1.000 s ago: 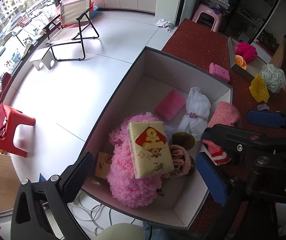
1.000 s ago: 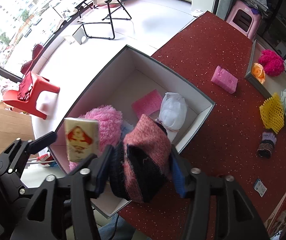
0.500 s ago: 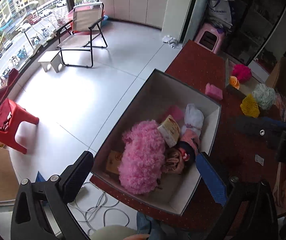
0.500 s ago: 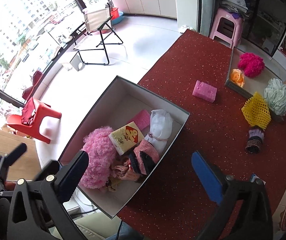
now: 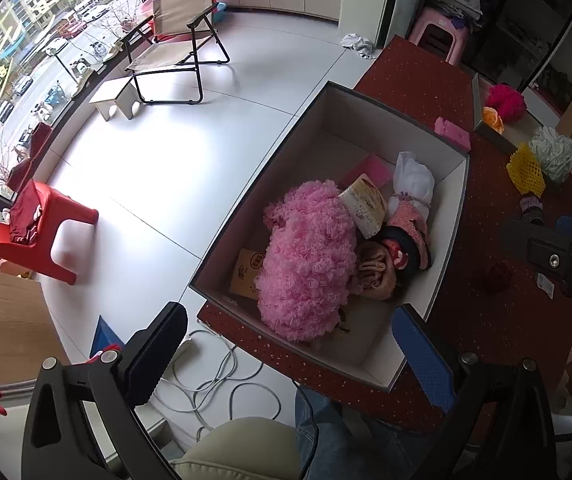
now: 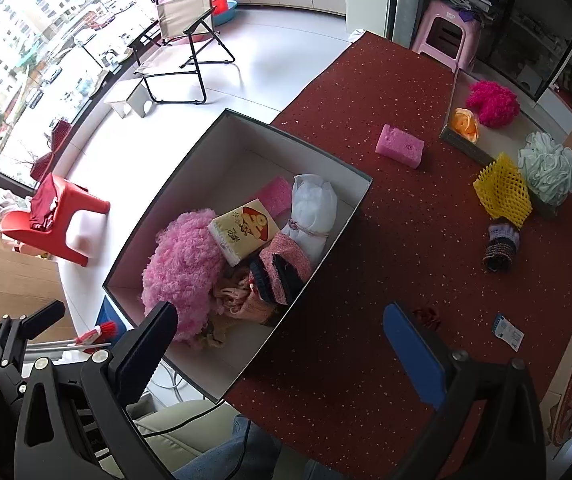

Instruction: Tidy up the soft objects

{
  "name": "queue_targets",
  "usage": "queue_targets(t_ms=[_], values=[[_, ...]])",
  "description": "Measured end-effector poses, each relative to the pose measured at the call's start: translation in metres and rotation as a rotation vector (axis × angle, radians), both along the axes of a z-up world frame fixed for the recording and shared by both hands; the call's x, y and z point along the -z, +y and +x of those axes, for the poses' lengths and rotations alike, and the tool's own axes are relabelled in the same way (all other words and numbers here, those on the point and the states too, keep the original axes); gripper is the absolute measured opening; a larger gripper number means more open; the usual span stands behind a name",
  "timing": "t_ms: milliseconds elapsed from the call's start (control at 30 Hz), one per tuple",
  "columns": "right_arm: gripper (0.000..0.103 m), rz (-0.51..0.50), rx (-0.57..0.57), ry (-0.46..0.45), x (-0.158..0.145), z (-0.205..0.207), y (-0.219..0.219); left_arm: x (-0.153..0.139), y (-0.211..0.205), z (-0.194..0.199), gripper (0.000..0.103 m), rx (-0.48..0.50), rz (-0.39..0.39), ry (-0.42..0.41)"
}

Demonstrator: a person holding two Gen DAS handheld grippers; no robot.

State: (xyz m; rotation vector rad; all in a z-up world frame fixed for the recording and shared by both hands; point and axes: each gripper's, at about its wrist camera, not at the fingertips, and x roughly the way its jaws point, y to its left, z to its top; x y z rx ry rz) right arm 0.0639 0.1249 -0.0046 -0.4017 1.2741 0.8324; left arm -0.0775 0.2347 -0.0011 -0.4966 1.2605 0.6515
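A white box [image 5: 366,120] [image 6: 245,136] stands at the edge of the red table. It holds a pink fluffy bundle [image 5: 310,256] [image 6: 181,256], a yellow tissue pack [image 5: 366,204] [image 6: 245,228], a pink-and-black knitted piece [image 5: 410,232] [image 6: 281,268], a white cloth bundle [image 6: 314,204] and a pink sponge [image 6: 275,196]. My left gripper [image 5: 288,356] hangs open and empty above the box's near end. The right gripper [image 6: 277,356] is open too, with nothing between its fingers, above the box's near right corner.
On the red table [image 6: 406,240] lie a second pink sponge [image 6: 400,146], a yellow foam net [image 6: 502,192], a pale green pouf [image 6: 550,168], a striped knitted roll [image 6: 500,246] and a tray [image 6: 466,146] with an orange rose and a magenta puff. Cables lie on the floor [image 5: 221,380].
The knitted piece has left my right gripper's jaws, which have opened wide, and it lies in the box. The tissue pack has dropped in too. Both grippers have lifted away from the box.
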Motion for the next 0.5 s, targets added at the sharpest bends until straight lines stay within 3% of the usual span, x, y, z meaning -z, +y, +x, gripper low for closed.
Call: queue_targets(t_ms=[500], values=[[0.103,-0.027,-0.026,-0.009,-0.0003,-0.0054,0.0058,0.0060,0.0018,-0.0037,0.103,-0.001,-0.008,0.014]])
